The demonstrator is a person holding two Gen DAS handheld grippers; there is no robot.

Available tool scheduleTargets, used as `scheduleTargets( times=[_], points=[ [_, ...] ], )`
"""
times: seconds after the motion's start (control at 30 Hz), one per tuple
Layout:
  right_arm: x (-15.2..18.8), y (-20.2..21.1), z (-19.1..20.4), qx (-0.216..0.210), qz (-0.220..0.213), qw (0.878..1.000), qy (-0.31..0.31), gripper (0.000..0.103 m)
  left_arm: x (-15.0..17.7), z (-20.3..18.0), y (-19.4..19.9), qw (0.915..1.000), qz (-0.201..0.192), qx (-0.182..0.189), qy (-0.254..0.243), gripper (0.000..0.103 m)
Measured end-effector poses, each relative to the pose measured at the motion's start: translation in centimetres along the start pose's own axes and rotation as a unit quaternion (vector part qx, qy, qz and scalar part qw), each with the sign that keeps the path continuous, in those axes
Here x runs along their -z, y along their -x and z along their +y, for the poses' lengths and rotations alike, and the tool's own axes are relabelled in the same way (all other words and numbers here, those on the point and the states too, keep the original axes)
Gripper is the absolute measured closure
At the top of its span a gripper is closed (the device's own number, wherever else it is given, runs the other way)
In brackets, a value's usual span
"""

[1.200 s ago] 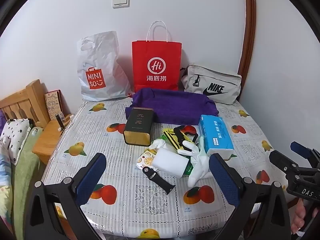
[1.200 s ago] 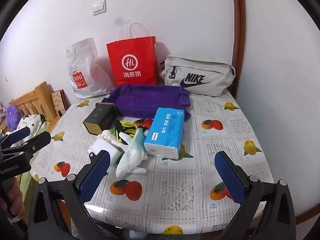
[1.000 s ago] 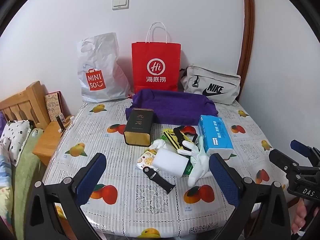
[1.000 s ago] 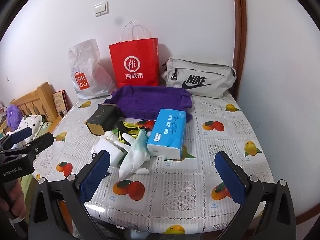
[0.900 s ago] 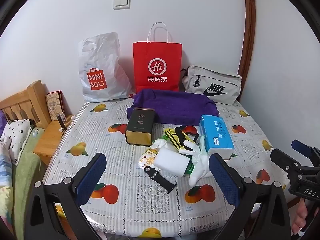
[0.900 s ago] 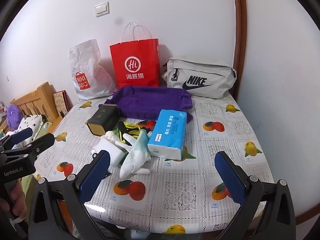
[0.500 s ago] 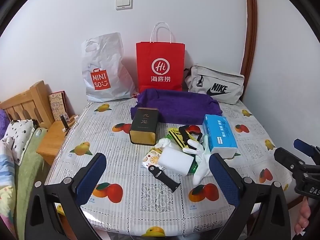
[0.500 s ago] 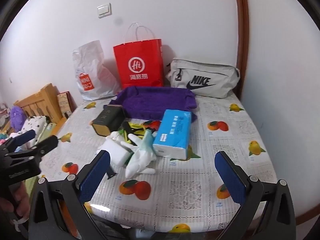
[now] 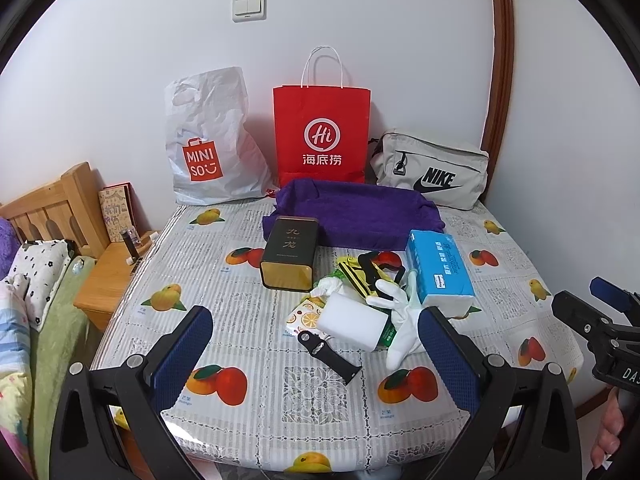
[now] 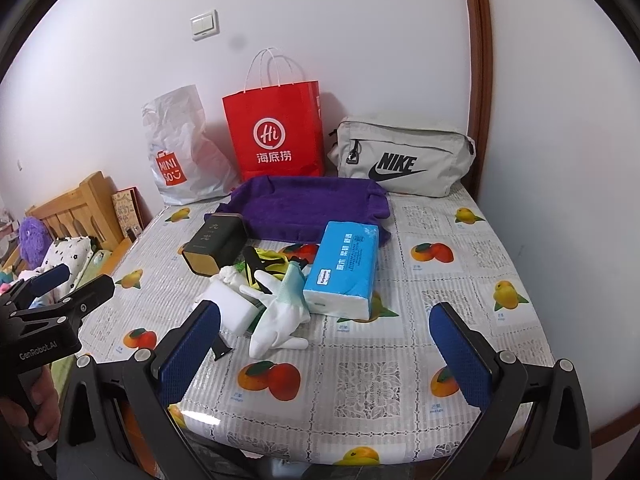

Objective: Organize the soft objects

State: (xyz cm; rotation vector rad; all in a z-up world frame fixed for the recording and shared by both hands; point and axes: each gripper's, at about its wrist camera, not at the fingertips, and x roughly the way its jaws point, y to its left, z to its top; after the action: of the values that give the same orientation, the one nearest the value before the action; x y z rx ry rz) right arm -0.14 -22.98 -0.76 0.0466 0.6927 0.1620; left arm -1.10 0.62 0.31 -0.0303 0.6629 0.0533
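Left gripper [image 9: 314, 354] and right gripper [image 10: 326, 352] both hang above the near edge of the table [image 9: 248, 392], jaws spread wide, nothing held. Central clutter: white glove [image 9: 404, 320] draped beside a white sponge block [image 9: 352, 320], blue tissue pack [image 9: 438, 268] touching the glove's right side, black tin [image 9: 290, 254] to the left. Purple towel [image 9: 356, 212] lies behind them, near the wall.
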Motion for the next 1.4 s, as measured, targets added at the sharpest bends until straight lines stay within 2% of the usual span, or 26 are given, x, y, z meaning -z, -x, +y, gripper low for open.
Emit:
scheduleTargets(
  times=[1.4],
  points=[
    [0.10, 0.35, 0.69, -0.002, -0.004, 1.000, 0.006, 0.000, 0.08, 0.25, 0.61, 1.0000, -0.003, 0.002, -0.001, 0.000]
  ],
)
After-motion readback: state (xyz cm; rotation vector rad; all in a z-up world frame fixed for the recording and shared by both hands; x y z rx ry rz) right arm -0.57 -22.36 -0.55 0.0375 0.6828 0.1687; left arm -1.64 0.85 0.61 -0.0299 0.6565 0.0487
